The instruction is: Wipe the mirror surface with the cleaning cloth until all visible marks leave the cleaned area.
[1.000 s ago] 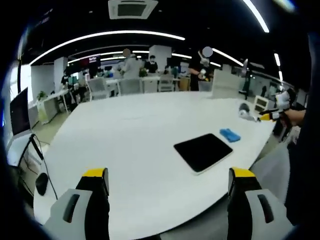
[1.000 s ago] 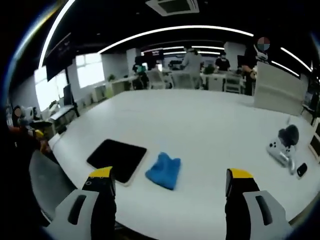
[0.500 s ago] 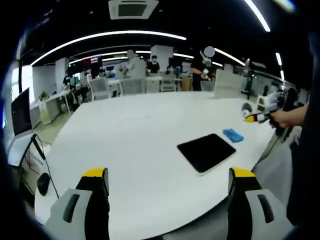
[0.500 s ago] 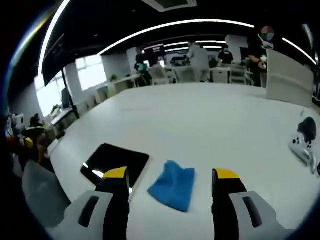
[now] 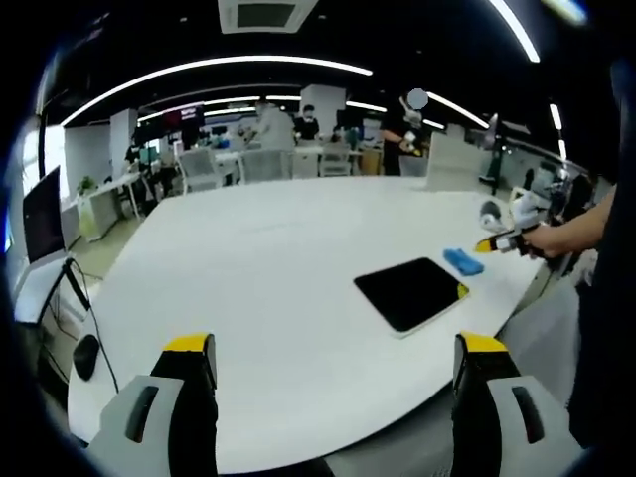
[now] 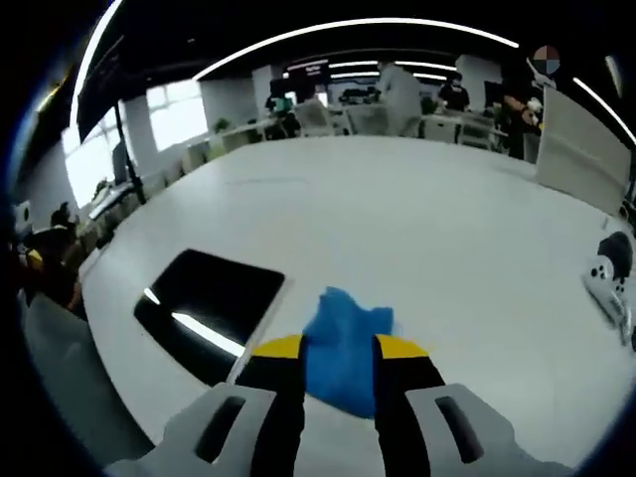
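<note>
The mirror (image 5: 410, 293) is a dark, white-edged slab lying flat near the right edge of the white table (image 5: 258, 268). In the right gripper view the mirror (image 6: 209, 303) lies at left and reflects a ceiling light. The blue cleaning cloth (image 6: 343, 338) lies crumpled just right of it, and my right gripper (image 6: 339, 348) has its yellow-tipped jaws drawn in against the cloth's sides. In the left gripper view the cloth (image 5: 462, 261) sits beyond the mirror, with the right gripper (image 5: 494, 242) at it in a person's hand. My left gripper (image 5: 335, 348) hovers wide open over the table's near edge, holding nothing.
A white game controller (image 6: 608, 283) lies at the table's right side. A monitor (image 5: 40, 219), a cable and a mouse (image 5: 84, 358) are beyond the table's left edge. Chairs, desks and people stand at the far end. A white board (image 6: 581, 149) stands at far right.
My right gripper has dropped toward the cloth and its jaws have narrowed from wide open to pinching it. The left gripper has stayed open and nearly still.
</note>
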`<action>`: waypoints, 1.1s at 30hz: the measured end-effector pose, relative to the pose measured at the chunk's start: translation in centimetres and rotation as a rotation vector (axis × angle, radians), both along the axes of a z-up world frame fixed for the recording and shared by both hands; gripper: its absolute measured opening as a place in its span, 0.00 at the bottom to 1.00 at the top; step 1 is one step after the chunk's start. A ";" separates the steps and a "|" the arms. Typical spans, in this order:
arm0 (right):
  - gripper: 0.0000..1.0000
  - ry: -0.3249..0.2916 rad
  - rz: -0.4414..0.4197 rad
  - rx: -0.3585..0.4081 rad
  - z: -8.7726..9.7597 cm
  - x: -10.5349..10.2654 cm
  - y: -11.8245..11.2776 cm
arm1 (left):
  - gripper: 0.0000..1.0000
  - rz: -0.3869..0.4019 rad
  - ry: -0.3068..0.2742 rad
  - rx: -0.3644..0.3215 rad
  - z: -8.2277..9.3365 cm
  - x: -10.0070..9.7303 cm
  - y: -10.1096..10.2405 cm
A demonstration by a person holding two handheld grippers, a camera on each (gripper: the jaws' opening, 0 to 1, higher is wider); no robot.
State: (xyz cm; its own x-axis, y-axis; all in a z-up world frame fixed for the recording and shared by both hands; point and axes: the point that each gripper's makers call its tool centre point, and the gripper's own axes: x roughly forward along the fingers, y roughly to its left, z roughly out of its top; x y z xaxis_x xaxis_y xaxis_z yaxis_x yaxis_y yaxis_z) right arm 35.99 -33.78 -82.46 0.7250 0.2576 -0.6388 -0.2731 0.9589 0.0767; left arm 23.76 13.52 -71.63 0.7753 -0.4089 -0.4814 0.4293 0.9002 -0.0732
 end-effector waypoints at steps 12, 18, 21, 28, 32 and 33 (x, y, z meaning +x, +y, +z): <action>0.19 0.092 -0.046 -0.052 -4.1 1.6 0.1 | 0.99 0.009 0.016 -0.026 -0.4 -0.4 -0.6; 0.01 0.102 -0.016 -0.116 -5.0 1.1 0.4 | 0.99 -0.020 0.048 0.002 -1.2 -1.0 -0.3; 0.00 0.129 -0.083 -0.051 -5.0 0.9 0.3 | 0.99 -0.017 0.058 -0.010 -1.0 -0.9 0.0; 0.00 0.188 -0.100 -0.050 -5.0 1.0 0.1 | 0.99 -0.019 0.040 -0.006 -1.0 -0.1 0.1; 0.00 0.244 -0.202 0.034 -4.3 1.0 -0.3 | 0.99 -0.045 0.022 0.001 -0.7 -0.3 -0.6; 0.00 0.238 -0.203 0.041 -4.0 1.2 -0.3 | 0.99 -0.046 0.022 0.002 -0.8 -0.3 -0.6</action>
